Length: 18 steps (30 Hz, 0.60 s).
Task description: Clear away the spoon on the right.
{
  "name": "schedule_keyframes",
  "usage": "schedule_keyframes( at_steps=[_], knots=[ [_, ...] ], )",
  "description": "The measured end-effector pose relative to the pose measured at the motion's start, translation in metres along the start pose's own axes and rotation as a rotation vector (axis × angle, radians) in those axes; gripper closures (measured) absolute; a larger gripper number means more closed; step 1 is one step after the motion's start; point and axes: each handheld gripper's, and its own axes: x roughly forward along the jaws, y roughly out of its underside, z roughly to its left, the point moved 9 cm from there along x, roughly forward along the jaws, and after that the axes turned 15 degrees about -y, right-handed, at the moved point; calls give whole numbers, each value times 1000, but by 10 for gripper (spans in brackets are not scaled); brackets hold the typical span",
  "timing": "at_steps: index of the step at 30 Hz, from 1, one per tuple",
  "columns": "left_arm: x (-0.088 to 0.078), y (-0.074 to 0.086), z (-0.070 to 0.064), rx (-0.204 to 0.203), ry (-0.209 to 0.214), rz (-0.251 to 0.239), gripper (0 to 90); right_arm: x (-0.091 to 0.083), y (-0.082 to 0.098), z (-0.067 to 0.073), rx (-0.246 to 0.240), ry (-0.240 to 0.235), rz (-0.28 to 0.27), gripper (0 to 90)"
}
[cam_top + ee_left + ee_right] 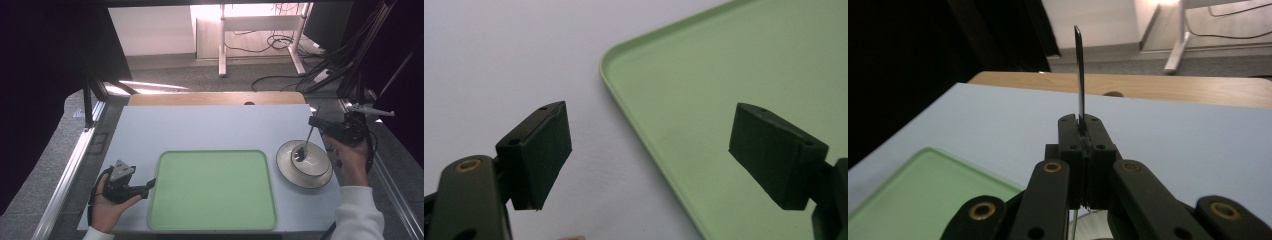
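The spoon [1080,75] bowl is hidden below the right gripper [1082,145]; the tray [724,100] is cut off by the frame edges.

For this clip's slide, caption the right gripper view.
Right gripper clamps a spoon handle upright above the table.

A slim metal spoon [306,140] stands steeply tilted at the right of the high view, its bowl end down inside a round white bowl with a grey rim [305,163] and its handle rising toward the upper right. A flat, pale green rectangular plastic tray with rounded corners [213,190] lies empty at lower centre, just left of the bowl.
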Motion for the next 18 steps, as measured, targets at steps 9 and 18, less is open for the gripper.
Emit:
schedule_keyframes(
  at_steps=[9,18],
  knots=[
    [0,0,0,0,-3,0,166,8,-2,13,-4,-50,6,892],
    [-1,0,1,1,-3,0,166,19,-2,27,-7,-98,37,892]
  ],
)
